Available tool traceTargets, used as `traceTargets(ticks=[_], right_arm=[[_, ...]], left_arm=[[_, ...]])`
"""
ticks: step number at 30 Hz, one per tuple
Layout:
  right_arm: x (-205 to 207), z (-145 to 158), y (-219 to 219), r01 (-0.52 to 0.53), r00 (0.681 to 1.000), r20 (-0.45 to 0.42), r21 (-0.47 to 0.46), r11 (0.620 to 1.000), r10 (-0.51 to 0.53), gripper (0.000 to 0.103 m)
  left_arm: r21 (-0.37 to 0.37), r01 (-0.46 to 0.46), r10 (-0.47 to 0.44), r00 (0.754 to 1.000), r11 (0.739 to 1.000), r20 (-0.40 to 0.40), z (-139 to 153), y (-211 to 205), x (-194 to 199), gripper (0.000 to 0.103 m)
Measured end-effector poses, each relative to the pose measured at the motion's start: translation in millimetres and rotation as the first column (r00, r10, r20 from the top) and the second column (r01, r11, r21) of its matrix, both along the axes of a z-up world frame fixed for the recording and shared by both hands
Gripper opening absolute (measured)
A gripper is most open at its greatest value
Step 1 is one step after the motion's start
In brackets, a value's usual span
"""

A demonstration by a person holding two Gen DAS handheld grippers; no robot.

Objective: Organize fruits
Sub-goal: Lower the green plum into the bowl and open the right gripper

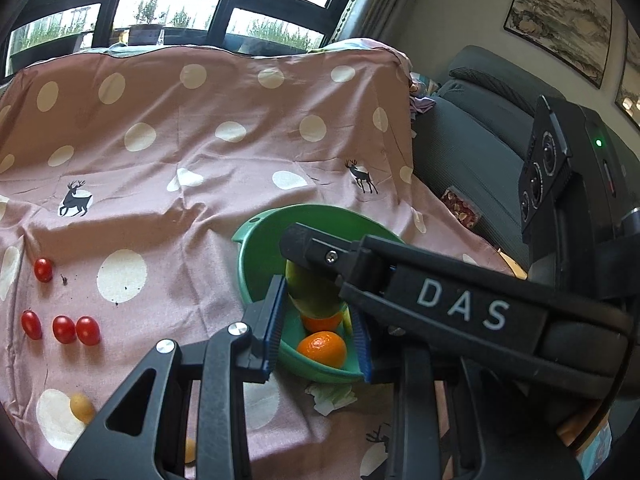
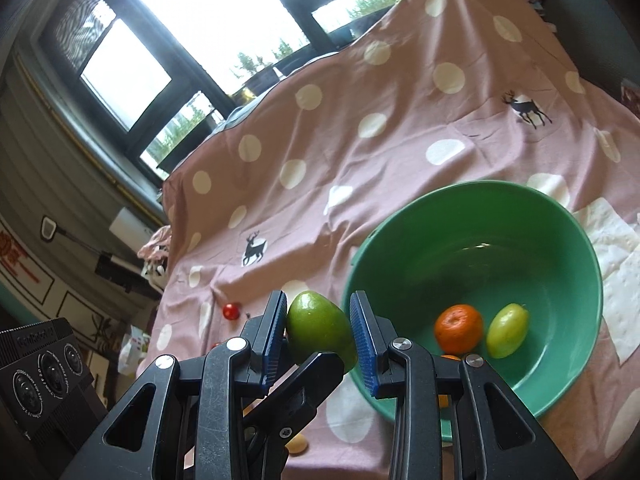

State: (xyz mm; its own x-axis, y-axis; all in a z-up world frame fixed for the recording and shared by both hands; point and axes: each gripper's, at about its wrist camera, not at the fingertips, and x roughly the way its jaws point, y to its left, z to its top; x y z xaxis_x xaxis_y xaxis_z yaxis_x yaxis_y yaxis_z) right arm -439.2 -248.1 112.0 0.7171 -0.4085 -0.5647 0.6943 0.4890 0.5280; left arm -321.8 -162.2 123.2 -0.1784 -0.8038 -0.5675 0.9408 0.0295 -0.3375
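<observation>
Right gripper (image 2: 319,332) was clamped on a green mango (image 2: 318,330), its blue-padded fingers pressed against either side of the fruit, which hung at the near-left rim of the green bowl (image 2: 560,216). From the left wrist view, the same mango (image 1: 310,292) showed tilted over the bowl's (image 1: 248,276) interior, pinched under the other tool's black finger. Left gripper (image 1: 320,330) stood released, its jaws spread wide with nothing between the pads, and it framed the near edge of the bowl. Inside the bowl lay an orange tangerine (image 2: 459,328) and, just beside it on the right, a smaller yellow-green fruit (image 2: 507,330); the left wrist view showed one tangerine (image 1: 322,346) in the front of the bowl and a second orange fruit (image 1: 320,322) partly hidden under the mango. On the pink polka-dot cloth (image 1: 192,160), well to the left of the bowl, lay four cherry tomatoes: one alone (image 1: 43,269) farther back and three in a row (image 1: 64,329) nearer. A small yellowish fruit (image 1: 81,407) sat on the cloth near the front. A crumpled white paper (image 1: 331,396) lay just in front of the bowl, and white paper towels (image 2: 612,256) lay on its right.
</observation>
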Motion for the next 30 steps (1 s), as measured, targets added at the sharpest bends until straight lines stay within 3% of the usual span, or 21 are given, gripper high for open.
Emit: traceTargets(ticks=[30], right_arm=[[-51,-33,-38,0.158,0.987,-0.015,0.128,0.979,-0.157,0.035]], left_arm=[[0.114,0.137,-0.135,0.990,0.984,-0.033,-28,-55,-36,0.030]])
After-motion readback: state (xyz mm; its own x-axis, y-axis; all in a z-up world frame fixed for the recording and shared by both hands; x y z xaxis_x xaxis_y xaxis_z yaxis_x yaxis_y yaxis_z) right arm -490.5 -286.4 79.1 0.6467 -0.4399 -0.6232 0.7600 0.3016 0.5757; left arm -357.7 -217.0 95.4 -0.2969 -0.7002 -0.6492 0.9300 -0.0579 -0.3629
